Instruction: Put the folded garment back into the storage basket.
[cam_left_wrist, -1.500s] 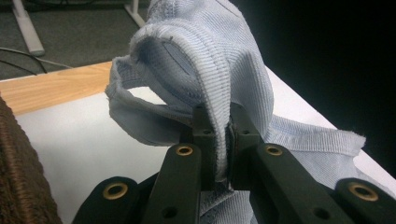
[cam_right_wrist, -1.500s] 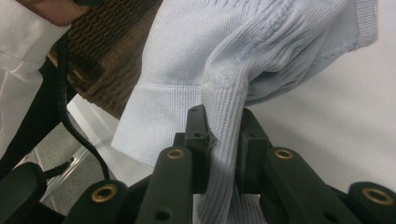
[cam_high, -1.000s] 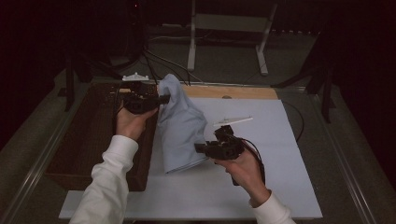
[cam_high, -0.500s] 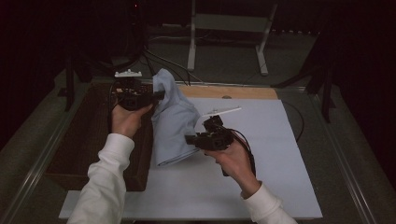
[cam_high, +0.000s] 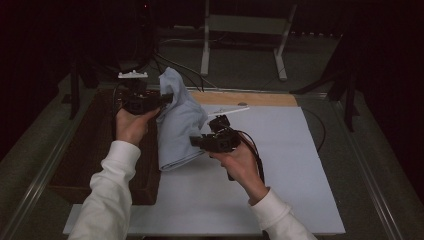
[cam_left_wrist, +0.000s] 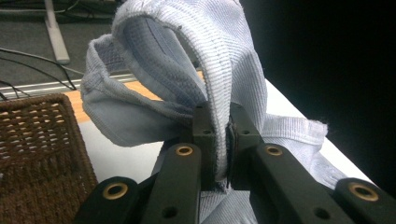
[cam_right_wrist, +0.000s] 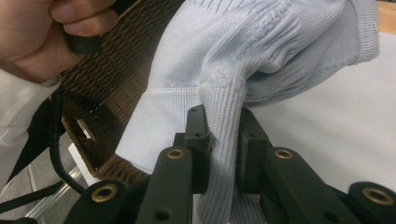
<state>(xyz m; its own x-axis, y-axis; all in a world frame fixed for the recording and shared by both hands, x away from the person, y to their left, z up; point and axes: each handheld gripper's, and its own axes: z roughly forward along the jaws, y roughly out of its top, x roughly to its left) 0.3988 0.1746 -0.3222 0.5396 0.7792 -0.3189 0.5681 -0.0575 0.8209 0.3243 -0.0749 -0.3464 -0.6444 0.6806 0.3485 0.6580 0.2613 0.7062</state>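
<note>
A pale blue knitted garment hangs between both grippers above the white mat. My left gripper is shut on its upper end, near the brown wicker basket. In the left gripper view the ribbed hem loops up out of the jaws, pinched at my left gripper. My right gripper is shut on the garment's lower side edge. A thick fold of the knit runs between the jaws of my right gripper.
The wicker basket stands at the mat's left edge, right beside the garment. A wooden strip lies along the mat's far side. A white stand's legs and cables are behind the table. A metal rail bounds the right.
My right gripper has moved left and a little up with the garment's edge, bunching the cloth toward the basket. The left hand has stayed about where it was.
</note>
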